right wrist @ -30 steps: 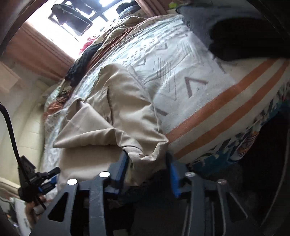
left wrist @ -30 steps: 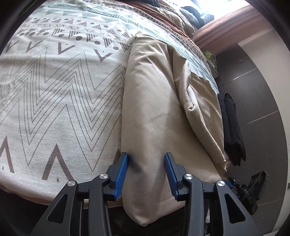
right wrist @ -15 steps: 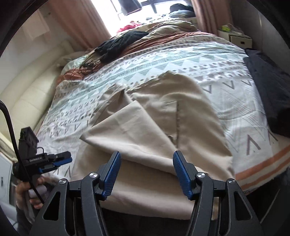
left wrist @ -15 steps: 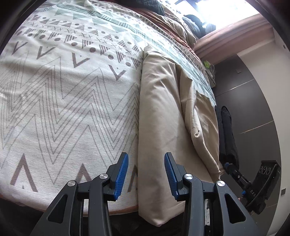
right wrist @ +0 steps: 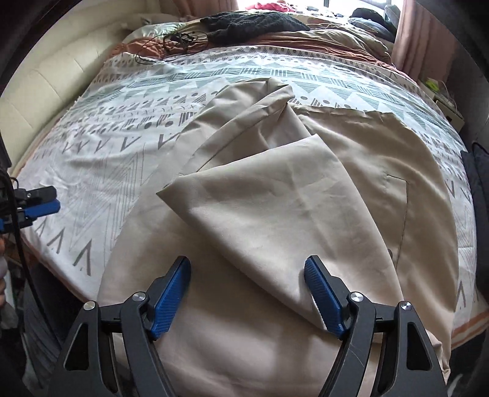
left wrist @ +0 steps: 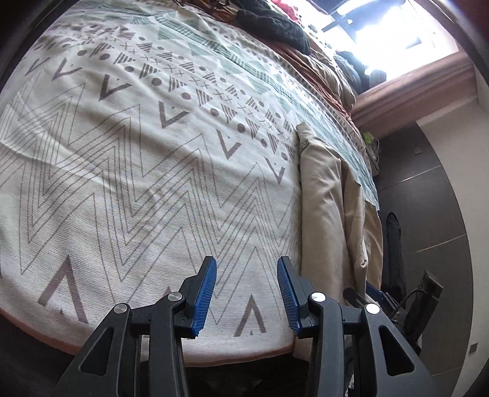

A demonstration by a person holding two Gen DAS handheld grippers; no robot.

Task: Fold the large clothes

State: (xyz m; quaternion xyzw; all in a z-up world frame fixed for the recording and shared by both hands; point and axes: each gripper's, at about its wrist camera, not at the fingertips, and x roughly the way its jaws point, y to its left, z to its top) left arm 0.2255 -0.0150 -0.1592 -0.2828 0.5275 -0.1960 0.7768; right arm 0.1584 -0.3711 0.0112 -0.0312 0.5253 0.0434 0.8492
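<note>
A large beige garment lies spread on the patterned bedspread, one triangular flap folded back across its middle. My right gripper hovers above the garment's near part; its jaws are opening and nothing is between the blue pads. In the left wrist view the same garment is a long strip at the right. My left gripper stands open over bare bedspread just left of the garment's edge, holding nothing. It also shows at the left border of the right wrist view.
Dark knitted clothing and a tangle of black cable lie at the head of the bed by the cream headboard. A dark cushion sits at the bed's right edge. Dark wall panels stand beyond the bed.
The right gripper let go of the garment's edge, rolled level and spread its jaws. The left gripper slid left off the garment onto bare bedspread.
</note>
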